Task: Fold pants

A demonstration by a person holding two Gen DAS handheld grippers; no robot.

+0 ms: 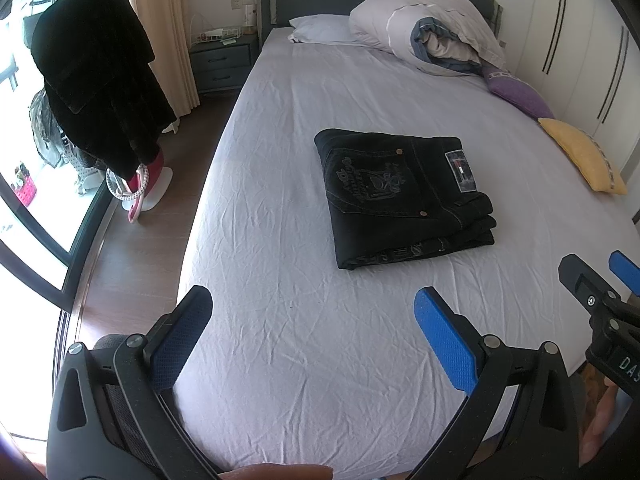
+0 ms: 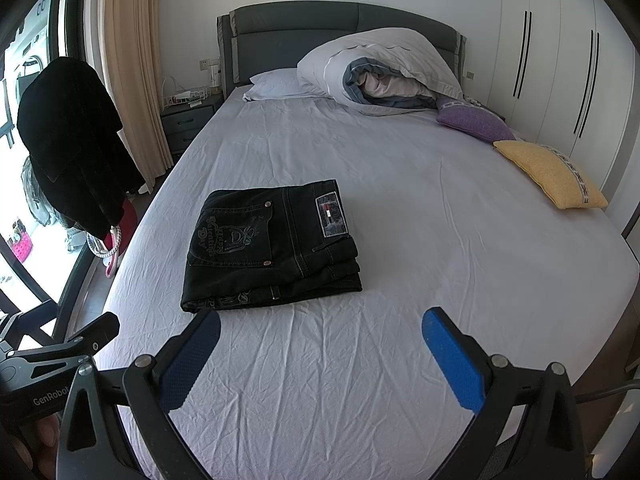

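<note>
Black pants (image 2: 272,246) lay folded on the bed (image 2: 400,360) | my left claw (image 1: 312,320) and right claw (image 2: 320,344) hung apart, empty

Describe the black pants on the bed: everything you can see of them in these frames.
The pants are black denim, folded into a compact rectangular stack of several layers that lies flat on the pale bed sheet. A back pocket with pale embroidered lettering, copper rivets and light stitching faces up, with a rectangular waistband patch beside it. Layered edges show along the near and right sides. Nothing but the sheet touches them; both grippers, open, are short of them.
</note>
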